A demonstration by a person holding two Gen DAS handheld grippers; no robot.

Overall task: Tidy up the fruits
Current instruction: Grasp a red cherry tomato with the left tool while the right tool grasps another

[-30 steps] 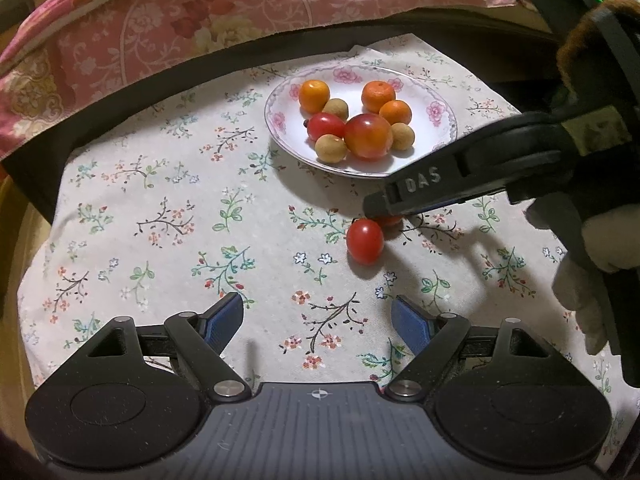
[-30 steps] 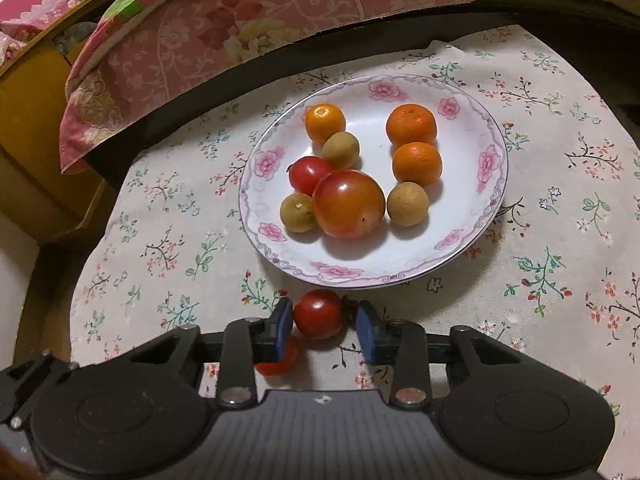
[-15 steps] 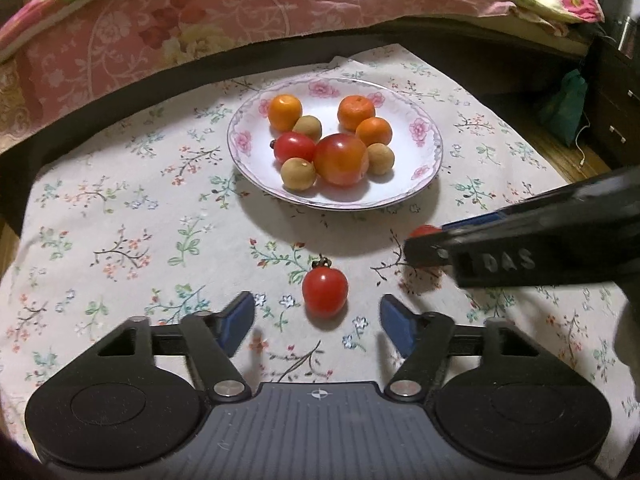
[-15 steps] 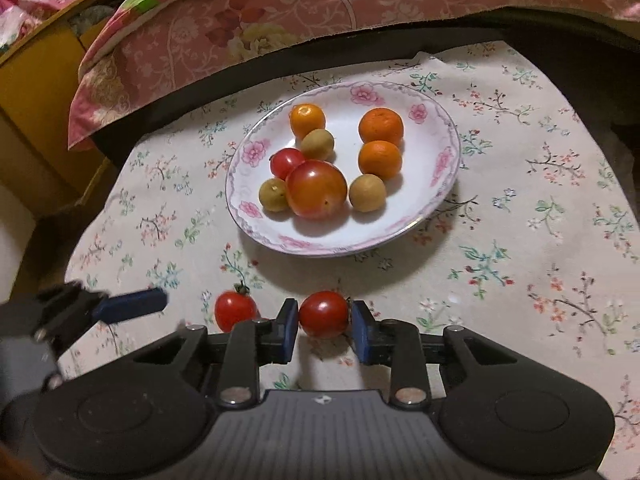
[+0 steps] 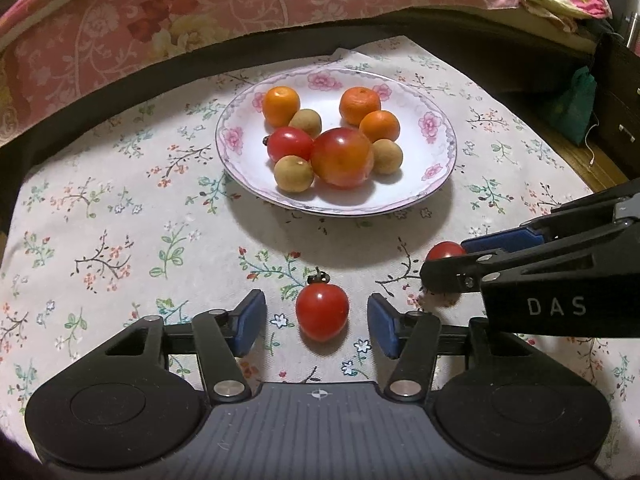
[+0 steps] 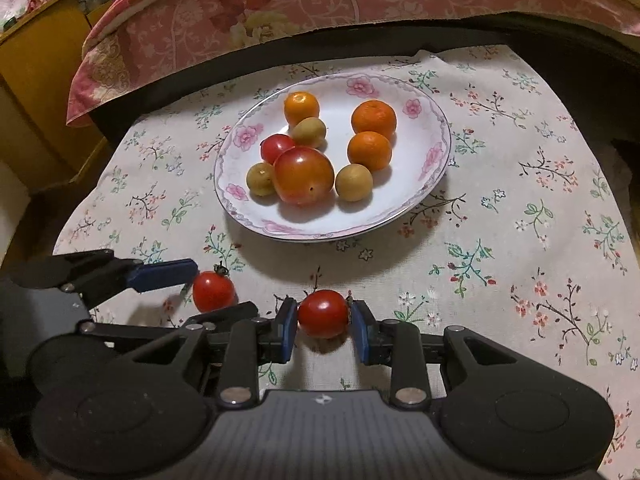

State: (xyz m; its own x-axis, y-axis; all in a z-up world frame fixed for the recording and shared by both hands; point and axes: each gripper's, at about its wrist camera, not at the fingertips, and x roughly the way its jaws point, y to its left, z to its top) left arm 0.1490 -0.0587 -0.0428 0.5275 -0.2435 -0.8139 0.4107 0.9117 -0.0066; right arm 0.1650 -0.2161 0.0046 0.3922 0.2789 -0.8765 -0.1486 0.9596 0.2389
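A matt woven cloth (image 5: 120,220) printed with small flowers covers the surface. The plate (image 5: 434,152) looks like glazed ceramic, glossy white with pink blossoms. The tomatoes (image 5: 322,312) have smooth, shiny skins that catch the light; the small oranges (image 6: 373,118) are finely pitted, the brownish round fruits (image 6: 353,182) dull. Each hand-held gripper (image 6: 324,330) is matt black plastic with blue pads (image 6: 287,330) and bright metal pivot pins. The quilt (image 5: 200,12) behind is soft printed fabric.

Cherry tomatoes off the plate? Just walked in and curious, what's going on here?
A person with two handheld grippers is gathering fruit. The right gripper is shut on one cherry tomato. The left gripper, jaws just closing, straddles a second cherry tomato on the tablecloth without pinching it. The plate holds other fruit.
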